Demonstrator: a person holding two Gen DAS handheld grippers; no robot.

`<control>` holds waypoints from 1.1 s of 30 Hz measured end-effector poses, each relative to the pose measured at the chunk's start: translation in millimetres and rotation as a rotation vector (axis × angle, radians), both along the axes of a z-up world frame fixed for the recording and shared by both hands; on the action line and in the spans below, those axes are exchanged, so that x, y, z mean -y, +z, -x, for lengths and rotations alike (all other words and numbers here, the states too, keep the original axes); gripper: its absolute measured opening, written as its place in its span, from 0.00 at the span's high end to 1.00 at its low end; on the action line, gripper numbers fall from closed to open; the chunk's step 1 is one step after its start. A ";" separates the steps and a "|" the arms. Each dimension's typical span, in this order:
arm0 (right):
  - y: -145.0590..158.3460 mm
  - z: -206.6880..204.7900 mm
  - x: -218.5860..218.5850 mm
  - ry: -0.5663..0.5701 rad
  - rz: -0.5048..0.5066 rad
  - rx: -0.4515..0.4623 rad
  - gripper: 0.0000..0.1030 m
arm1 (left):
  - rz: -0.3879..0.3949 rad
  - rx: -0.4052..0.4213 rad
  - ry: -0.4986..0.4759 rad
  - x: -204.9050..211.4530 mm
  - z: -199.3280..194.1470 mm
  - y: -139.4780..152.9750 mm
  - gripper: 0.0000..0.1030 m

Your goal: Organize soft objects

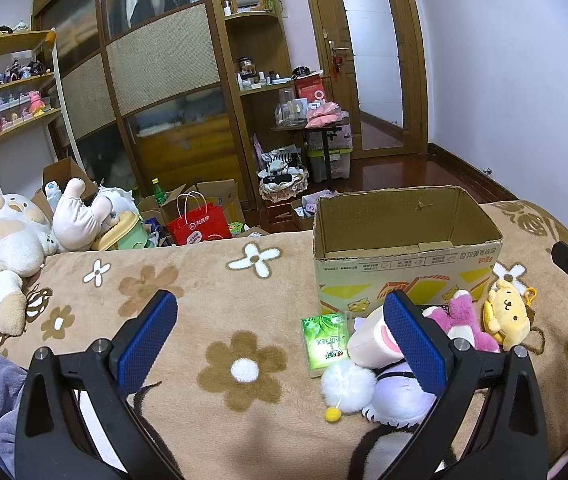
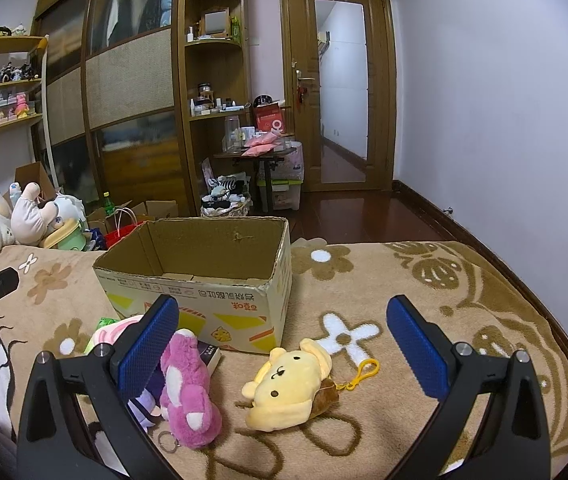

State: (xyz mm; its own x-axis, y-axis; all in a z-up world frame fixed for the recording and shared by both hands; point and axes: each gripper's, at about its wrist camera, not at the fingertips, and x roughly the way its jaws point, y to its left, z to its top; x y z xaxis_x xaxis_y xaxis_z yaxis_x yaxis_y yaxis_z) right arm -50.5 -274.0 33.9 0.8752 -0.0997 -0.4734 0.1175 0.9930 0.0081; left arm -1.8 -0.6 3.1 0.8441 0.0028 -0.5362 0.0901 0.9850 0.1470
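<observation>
Left wrist view: left gripper (image 1: 280,334) jaws wide apart, empty, above tan flowered bed blanket (image 1: 204,300). Open empty cardboard box (image 1: 406,254) ahead; white pompom (image 1: 348,384), pink plush bear (image 1: 464,324), yellow plush dog keychain (image 1: 508,314) clustered before it.

Right wrist view: right gripper (image 2: 280,336) jaws spread, empty, over yellow plush dog keychain (image 2: 288,388); pink plush bear (image 2: 188,392) lies beside left finger.

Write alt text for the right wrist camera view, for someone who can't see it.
An open right gripper hovers over a yellow plush dog lying on a flowered beige blanket. A pink plush lies to its left, and an open cardboard box stands behind them.
</observation>
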 end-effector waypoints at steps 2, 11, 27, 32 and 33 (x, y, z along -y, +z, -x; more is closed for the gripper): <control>-0.1 0.0 0.1 0.000 -0.001 0.000 0.00 | 0.000 0.001 0.000 0.2 -0.3 -0.4 0.01; -1.2 0.1 -0.6 0.002 -0.002 -0.002 0.00 | -0.001 0.001 0.000 -0.7 0.6 1.3 0.01; -1.1 0.0 -0.2 0.001 -0.004 -0.001 0.00 | -0.004 0.001 -0.001 -0.3 0.6 1.2 0.01; -1.4 -0.1 -0.1 -0.001 -0.006 -0.001 0.00 | -0.005 0.002 0.000 -0.2 0.8 1.2 0.01; -1.3 -0.1 -0.1 0.000 -0.008 -0.002 0.00 | -0.004 0.002 -0.001 -0.3 1.1 1.7 0.01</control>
State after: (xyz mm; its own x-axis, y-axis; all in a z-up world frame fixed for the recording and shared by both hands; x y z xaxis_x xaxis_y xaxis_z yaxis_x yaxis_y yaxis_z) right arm -50.4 -273.9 32.6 0.8744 -0.0965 -0.4755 0.1179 0.9929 0.0154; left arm -2.9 -0.2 4.9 0.8452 0.0047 -0.5344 0.0904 0.9843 0.1516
